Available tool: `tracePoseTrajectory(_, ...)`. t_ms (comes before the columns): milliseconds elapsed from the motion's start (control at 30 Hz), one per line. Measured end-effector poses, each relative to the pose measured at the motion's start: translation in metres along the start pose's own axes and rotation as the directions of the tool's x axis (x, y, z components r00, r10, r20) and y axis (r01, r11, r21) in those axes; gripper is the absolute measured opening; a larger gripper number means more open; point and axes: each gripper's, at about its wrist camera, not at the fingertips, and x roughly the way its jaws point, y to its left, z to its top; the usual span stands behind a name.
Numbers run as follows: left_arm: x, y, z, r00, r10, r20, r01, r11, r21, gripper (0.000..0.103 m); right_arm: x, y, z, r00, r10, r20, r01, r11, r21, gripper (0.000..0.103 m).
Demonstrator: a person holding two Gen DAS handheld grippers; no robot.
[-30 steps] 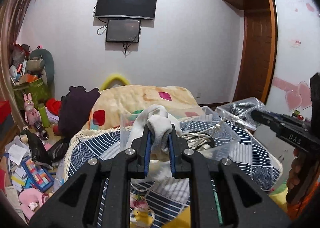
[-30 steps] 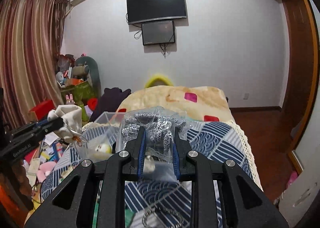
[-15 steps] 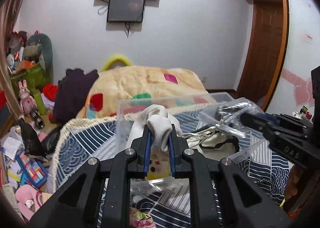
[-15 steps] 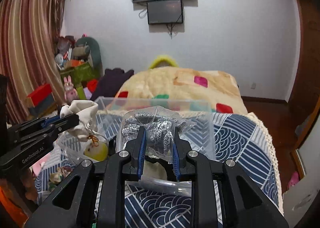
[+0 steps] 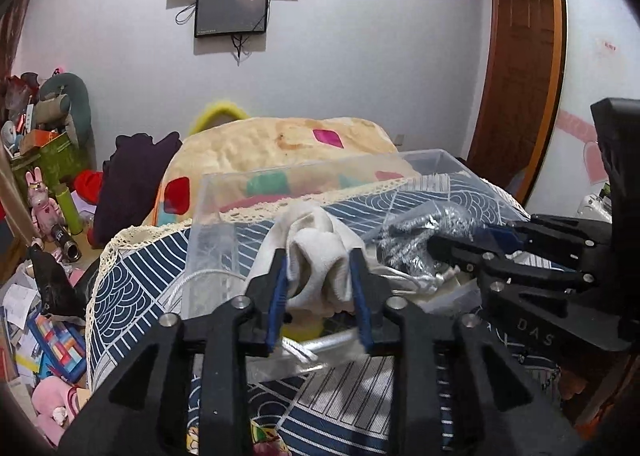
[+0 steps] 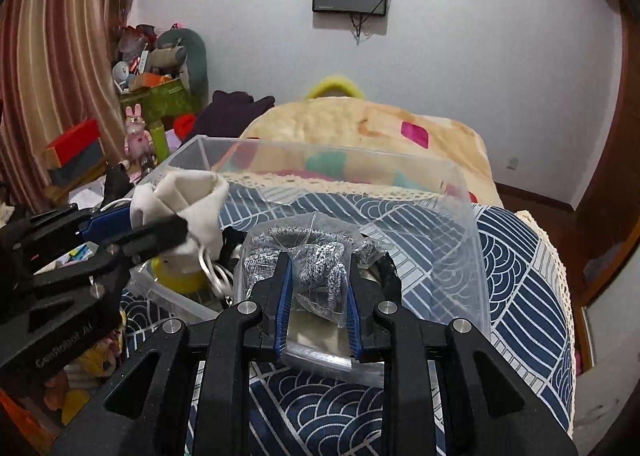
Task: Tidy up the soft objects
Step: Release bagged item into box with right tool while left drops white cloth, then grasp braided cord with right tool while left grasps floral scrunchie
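My left gripper [image 5: 318,262] is shut on a cream cloth pouch [image 5: 320,248] and holds it over the near left part of a clear plastic box [image 5: 256,180]. The pouch also shows in the right wrist view [image 6: 188,200]. My right gripper [image 6: 316,268] is shut on a clear bag of grey knit fabric [image 6: 308,256] and holds it over the same box [image 6: 460,192], to the right of the pouch. Inside the box lie white cords [image 6: 214,268] and a yellow object [image 6: 176,276].
The box stands on a bed with a blue patterned cover [image 6: 516,276]. A beige blanket with coloured patches [image 5: 276,148] is heaped behind it. Toys, boxes and papers [image 5: 44,320] clutter the floor at the left. A wooden door [image 5: 516,68] stands at the right.
Both grippers have moved forward and down with their loads, from in front of the box to over its inside. Both stay shut.
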Motion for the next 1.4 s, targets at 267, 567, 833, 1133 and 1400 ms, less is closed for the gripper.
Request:
tracePoseTrajectory(267, -0.009, 0.004, -0.005, 1.000, -0.010, -0.022, 0.009, 1.000, -0.016, 0.042, -0.014, -0.004, -0.001, 1.000, -0.002, 0.004, 0.002, 1.000, -0.008, 0.031)
tracePoseTrajectory(567, -0.034, 0.004, -0.010, 0.998, -0.055, 0.015, 0.055, 0.997, -0.052, 0.058, -0.046, -0.009, -0.003, 0.997, 0.005, 0.081, -0.005, 1.000, 0.004, 0.061)
tracePoseTrajectory(833, -0.079, 0.003, -0.008, 0.995, -0.050, 0.083, 0.053, 0.998, -0.031, 0.075, -0.086, -0.020, -0.004, 0.983, -0.016, 0.186, 0.012, 1.000, 0.024, 0.080)
tracePoseTrajectory(1133, -0.095, 0.013, -0.036, 1.000, 0.005, 0.030, -0.004, 1.000, -0.020, 0.084, -0.093, -0.025, -0.026, 0.985, -0.038, 0.169, 0.032, 0.999, 0.040, 0.081)
tracePoseTrajectory(1400, -0.077, 0.034, -0.072, 0.994, 0.058, -0.088, -0.064, 0.995, -0.070, 0.084, -0.072, -0.031, -0.065, 0.999, -0.033, 0.040, 0.031, 0.997, 0.070, 0.081)
